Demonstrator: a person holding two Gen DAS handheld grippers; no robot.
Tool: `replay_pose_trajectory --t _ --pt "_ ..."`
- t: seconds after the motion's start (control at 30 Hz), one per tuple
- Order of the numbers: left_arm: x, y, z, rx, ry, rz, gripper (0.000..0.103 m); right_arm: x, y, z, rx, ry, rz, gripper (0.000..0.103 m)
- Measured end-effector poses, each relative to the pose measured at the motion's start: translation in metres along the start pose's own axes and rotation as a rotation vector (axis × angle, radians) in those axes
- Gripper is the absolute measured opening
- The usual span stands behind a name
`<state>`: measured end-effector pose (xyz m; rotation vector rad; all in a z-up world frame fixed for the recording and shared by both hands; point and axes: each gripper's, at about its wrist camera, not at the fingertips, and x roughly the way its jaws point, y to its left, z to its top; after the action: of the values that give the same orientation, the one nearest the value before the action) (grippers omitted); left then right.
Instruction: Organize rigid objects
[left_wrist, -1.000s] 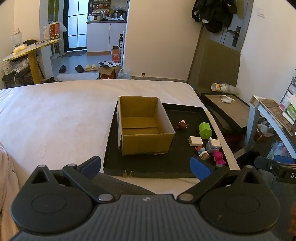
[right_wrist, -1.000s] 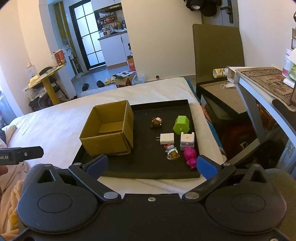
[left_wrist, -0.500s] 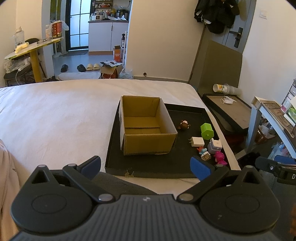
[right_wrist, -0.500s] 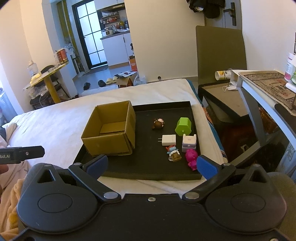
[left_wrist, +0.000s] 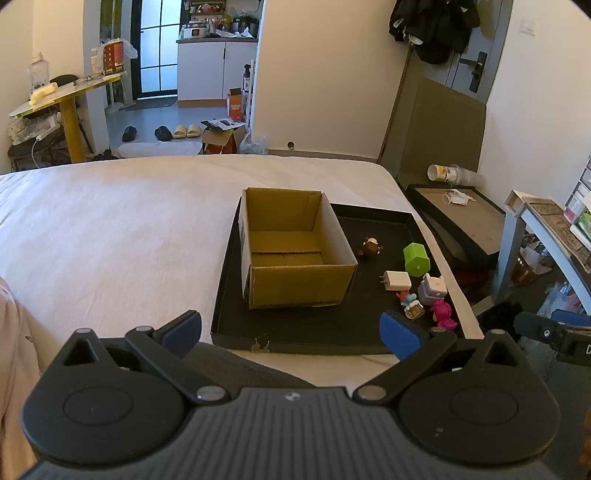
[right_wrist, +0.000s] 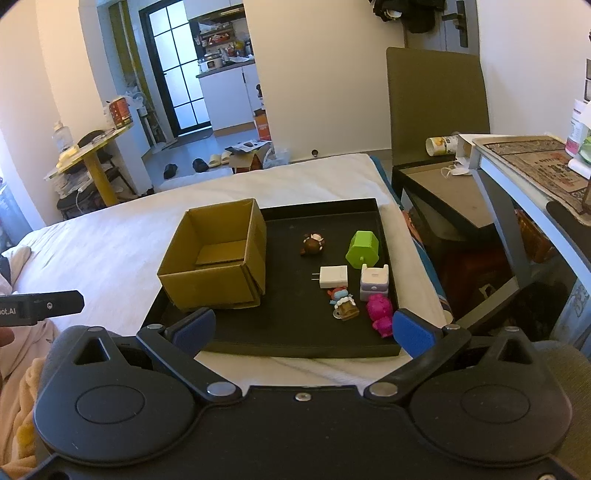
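Toys and small rigid things lie on a black tray (right_wrist: 295, 349) on the white bed (left_wrist: 110, 236), and both our claws hang short of the tray's near edge with nothing in them. Our left claw (left_wrist: 291, 330) is spread wide, its blue fingertips (left_wrist: 400, 334) apart and empty. Our right claw (right_wrist: 303, 328) is spread just as wide, and it too grips nothing.

Nearest to us on the tray's right side, a pink figure (right_wrist: 380, 312) lies beside a small figurine with a blue hat (right_wrist: 343, 302). Just behind them we see a lavender and white cube toy (right_wrist: 374, 282) and, to its left, a white charger plug (right_wrist: 333, 277) with its prongs pointing toward the box. Farther back a green block (right_wrist: 364, 249) stands tilted, and to its left a brown round figure (right_wrist: 313, 243) sits apart from the rest.

On the tray's left side stands an open cardboard box (left_wrist: 295, 258); we see only its bare bottom flaps inside. All six small things are outside it.

Beyond the bed's right edge a second black tray (left_wrist: 461, 221) lies lower down, with a white mask on it. Past the bed's far end we see the floor with slippers (left_wrist: 186, 130) and a kitchen doorway.
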<state>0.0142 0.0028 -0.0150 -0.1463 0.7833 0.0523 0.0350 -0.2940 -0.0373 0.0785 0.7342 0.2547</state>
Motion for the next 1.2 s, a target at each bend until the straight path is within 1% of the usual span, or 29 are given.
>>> replay_pose_trajectory --t 0.33,0.5,0.6,0.87,0.93,1.2 --pt "0.019 0.0 0.001 0.005 0.026 0.005 0.102 0.009 -0.002 0.0 -0.002 0.004 -0.005 0.103" --pt "0.029 -0.001 0.006 0.003 0.033 0.022 0.102 0.018 -0.007 -0.001 0.002 0.017 -0.002 0.103" --pt "0.036 -0.001 0.009 -0.001 0.035 0.031 0.102 0.02 -0.013 0.0 0.023 0.006 0.013 0.103" --pt "0.057 0.006 0.014 -0.029 0.058 0.037 0.102 0.043 -0.026 0.005 0.045 0.016 -0.014 0.103" --pt "0.062 0.007 0.015 -0.036 0.062 0.038 0.101 0.05 -0.028 0.007 0.047 0.021 -0.016 0.099" --pt "0.086 0.012 0.022 -0.058 0.085 0.049 0.1 0.075 -0.035 0.009 0.067 0.055 -0.021 0.089"
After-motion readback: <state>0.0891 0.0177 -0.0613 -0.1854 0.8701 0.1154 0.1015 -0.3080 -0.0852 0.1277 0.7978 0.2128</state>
